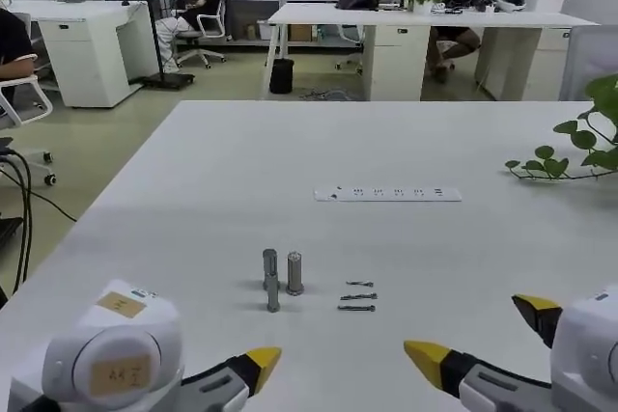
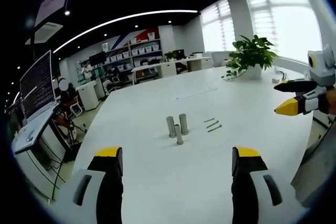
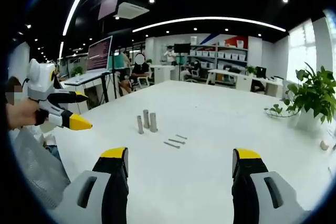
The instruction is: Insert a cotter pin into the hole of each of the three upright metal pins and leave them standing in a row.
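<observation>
Three upright metal pins [image 1: 278,279] stand close together in a small cluster on the white table [image 1: 193,200], not in a line. Just to their right lie three cotter pins [image 1: 357,296], flat and side by side. Both grippers hover near the table's front edge, well short of the parts. My left gripper [image 1: 259,362] is at the lower left, and its own view shows the jaws wide apart with the metal pins [image 2: 177,127] and cotter pins [image 2: 212,124] beyond. My right gripper [image 1: 483,332] is at the lower right, open and holding nothing, with the metal pins [image 3: 146,121] and cotter pins [image 3: 174,140] ahead of it.
A white power strip [image 1: 388,194] lies across the table beyond the parts. A leafy potted plant [image 1: 579,142] trails over the right edge. Desks, chairs and seated people fill the room behind the table.
</observation>
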Demonstrator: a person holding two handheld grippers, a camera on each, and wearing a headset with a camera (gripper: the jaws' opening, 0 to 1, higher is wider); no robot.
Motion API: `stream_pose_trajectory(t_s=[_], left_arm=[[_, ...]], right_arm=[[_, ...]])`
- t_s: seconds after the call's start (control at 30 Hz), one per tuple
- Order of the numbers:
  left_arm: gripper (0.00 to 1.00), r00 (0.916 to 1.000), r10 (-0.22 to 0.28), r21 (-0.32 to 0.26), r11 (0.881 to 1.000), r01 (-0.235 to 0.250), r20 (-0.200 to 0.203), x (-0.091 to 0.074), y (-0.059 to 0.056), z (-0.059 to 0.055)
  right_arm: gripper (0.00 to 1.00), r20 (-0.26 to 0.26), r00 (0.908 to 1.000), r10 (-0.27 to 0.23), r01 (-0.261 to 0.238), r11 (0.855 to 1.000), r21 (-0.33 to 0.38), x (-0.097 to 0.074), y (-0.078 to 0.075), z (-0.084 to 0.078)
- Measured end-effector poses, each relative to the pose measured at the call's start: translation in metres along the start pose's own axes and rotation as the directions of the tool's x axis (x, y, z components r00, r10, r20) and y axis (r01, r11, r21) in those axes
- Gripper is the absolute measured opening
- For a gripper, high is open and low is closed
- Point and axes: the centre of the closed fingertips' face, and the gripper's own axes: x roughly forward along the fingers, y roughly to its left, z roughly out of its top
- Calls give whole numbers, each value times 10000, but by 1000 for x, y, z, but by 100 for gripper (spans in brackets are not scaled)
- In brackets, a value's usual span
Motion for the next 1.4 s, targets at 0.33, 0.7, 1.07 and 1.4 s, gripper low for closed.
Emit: stream_pose_trajectory(t_s=[0.33, 0.7, 1.07, 1.4], left_arm=[[82, 9999, -68, 115, 9999, 69, -78, 3, -2, 1], [79, 9996, -222, 124, 9997, 225, -170, 5, -1, -2], [77, 9991, -330, 272, 9991, 338, -276, 8, -4, -1], [70, 9987, -422, 346, 9985, 431, -286, 10, -2, -1]], right_arm=[[76, -116, 9994, 319, -317, 9994, 171, 5, 3, -2], [69, -374, 9978, 548, -534, 9979, 365, 8, 6, -7], [67, -494, 9958, 769, -742, 9958, 535, 7, 6, -9], [58, -434, 9947, 930, -911, 9949, 428, 7, 6, -4]])
